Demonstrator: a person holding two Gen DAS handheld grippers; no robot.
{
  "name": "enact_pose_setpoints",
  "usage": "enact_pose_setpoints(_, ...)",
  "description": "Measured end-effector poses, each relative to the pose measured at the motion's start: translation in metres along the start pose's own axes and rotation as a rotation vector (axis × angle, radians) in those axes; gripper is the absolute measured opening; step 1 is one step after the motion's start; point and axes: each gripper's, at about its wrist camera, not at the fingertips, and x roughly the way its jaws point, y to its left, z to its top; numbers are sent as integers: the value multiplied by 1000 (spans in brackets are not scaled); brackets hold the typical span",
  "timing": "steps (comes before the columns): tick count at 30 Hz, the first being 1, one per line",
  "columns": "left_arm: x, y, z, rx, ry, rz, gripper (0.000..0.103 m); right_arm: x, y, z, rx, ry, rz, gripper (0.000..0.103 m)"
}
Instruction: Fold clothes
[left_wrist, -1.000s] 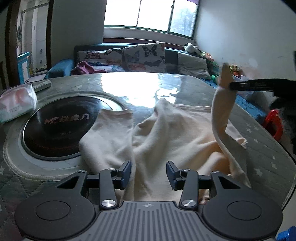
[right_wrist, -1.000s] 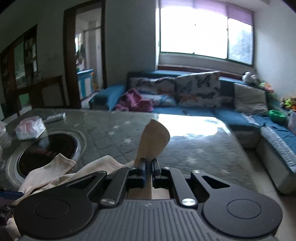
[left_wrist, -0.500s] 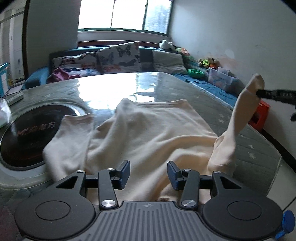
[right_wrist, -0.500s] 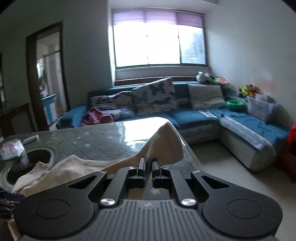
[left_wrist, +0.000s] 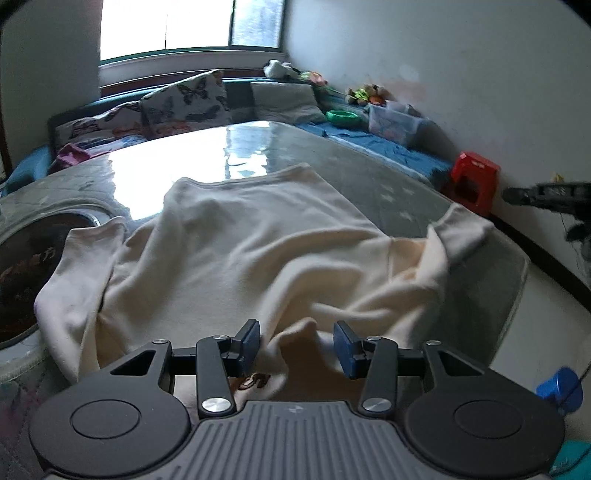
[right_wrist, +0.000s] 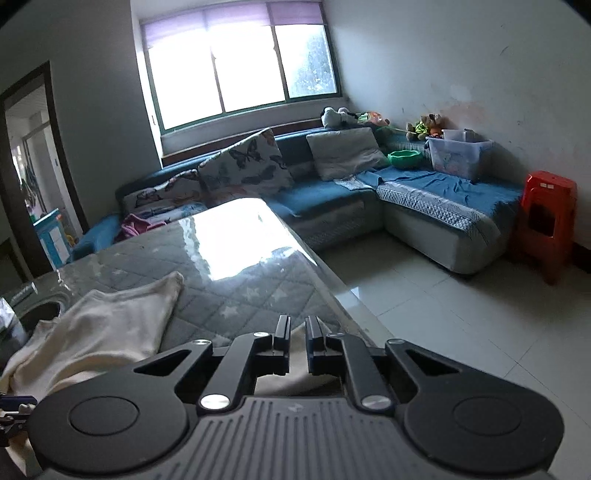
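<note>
Over the cream garment (left_wrist: 236, 251), left jaws gape wide; right jaws slightly parted, empty.

One cream sweatshirt (left_wrist: 240, 251) is lying on one tabletop (left_wrist: 388, 177). Two claws are showing, left claw (left_wrist: 296, 345) and right claw (right_wrist: 297, 328). One red stool (right_wrist: 543, 218), one green bowl (right_wrist: 404, 158), one clear storage bin (right_wrist: 460, 155) are sitting at right.

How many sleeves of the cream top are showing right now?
2. One sleeve lies at the left, reaching over the round cooktop. The other sleeve lies spread toward the table's right edge. Neither tool grips either sleeve.
</note>
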Motion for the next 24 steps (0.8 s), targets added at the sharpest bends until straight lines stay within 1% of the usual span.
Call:
enact_pose_setpoints(4, -4, -6, 9, 4, -34, -32, 48, 10, 2, -2, 1, 25, 10, 13)
enact_pose_setpoints(5, -3, -7, 12, 4, -40, -42, 48, 13, 3, -3, -2, 34, 11, 17)
enact_pose_setpoints(6, -2, -10, 14, 5, -42, -54, 48, 18, 4, -3, -4, 43, 10, 18)
enact_pose_setpoints(10, 6, -23, 20, 32, -39, -97, 48, 40, 9, 0, -30, 79, -13, 19)
enact_pose_setpoints(14, 14, -37, 21, 61, -22, -133, 48, 64, 11, 3, -72, 98, -50, 24)
enact_pose_setpoints(19, 22, -49, 22, 83, -10, -164, 48, 90, 14, 5, -131, 135, -56, 24)
enact_pose_setpoints(24, 25, -56, 22, 108, -11, -198, 48, 98, 14, 7, -157, 145, -52, 23)
